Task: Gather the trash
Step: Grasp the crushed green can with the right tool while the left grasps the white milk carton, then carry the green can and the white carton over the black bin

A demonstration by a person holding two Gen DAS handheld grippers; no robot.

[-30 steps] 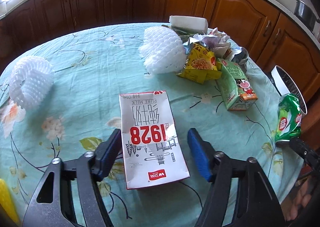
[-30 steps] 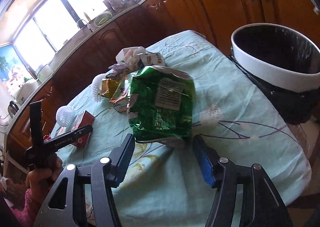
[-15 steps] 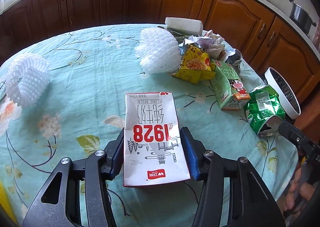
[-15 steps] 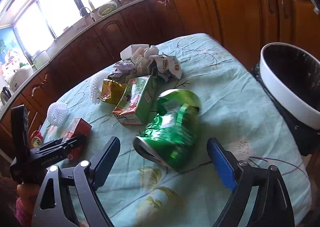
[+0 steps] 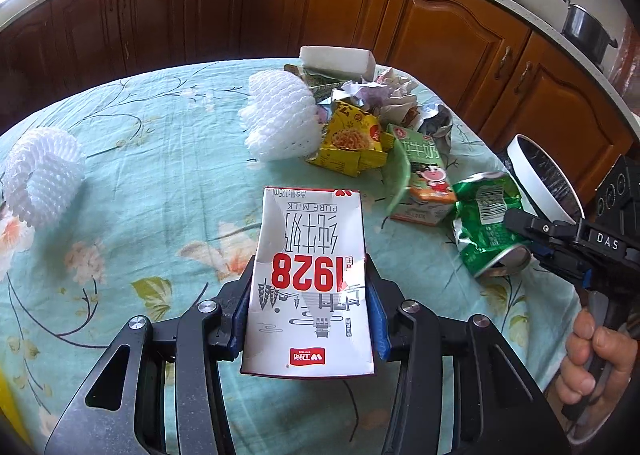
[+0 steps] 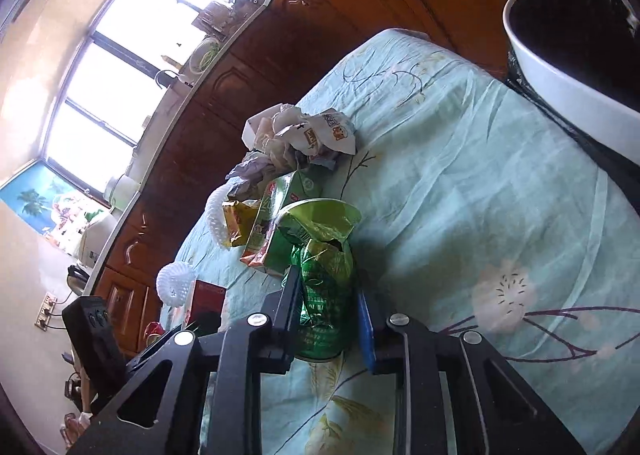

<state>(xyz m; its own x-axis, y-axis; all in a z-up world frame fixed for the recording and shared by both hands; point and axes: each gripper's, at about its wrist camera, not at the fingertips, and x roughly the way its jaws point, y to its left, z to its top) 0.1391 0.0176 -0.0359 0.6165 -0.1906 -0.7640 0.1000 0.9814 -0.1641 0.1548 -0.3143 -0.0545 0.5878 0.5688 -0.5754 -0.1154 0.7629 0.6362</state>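
Observation:
My left gripper (image 5: pixel 308 295) is shut on a white and red "1928" milk carton (image 5: pixel 310 275) that lies flat on the teal flowered tablecloth (image 5: pixel 160 183). My right gripper (image 6: pixel 328 307) is shut on a crushed green can (image 6: pixel 326 287); the can also shows in the left wrist view (image 5: pixel 486 227) with the right gripper's fingers (image 5: pixel 536 229) on it. A white-rimmed trash bin (image 6: pixel 560 67) with a black liner stands beside the table's right edge, also seen in the left wrist view (image 5: pixel 536 183).
A pile of trash lies mid-table: a green drink carton (image 5: pixel 424 175), a yellow snack wrapper (image 5: pixel 352 139), crumpled paper (image 5: pixel 384 99), a white foam block (image 5: pixel 336 59). Two white foam fruit nets (image 5: pixel 280 119) (image 5: pixel 40 175) lie on the cloth. Wooden cabinets (image 5: pixel 320 7) ring the table.
My left gripper closed on the milk carton. My right gripper rolled sideways and closed on the green can, which lay loose between its open fingers before.

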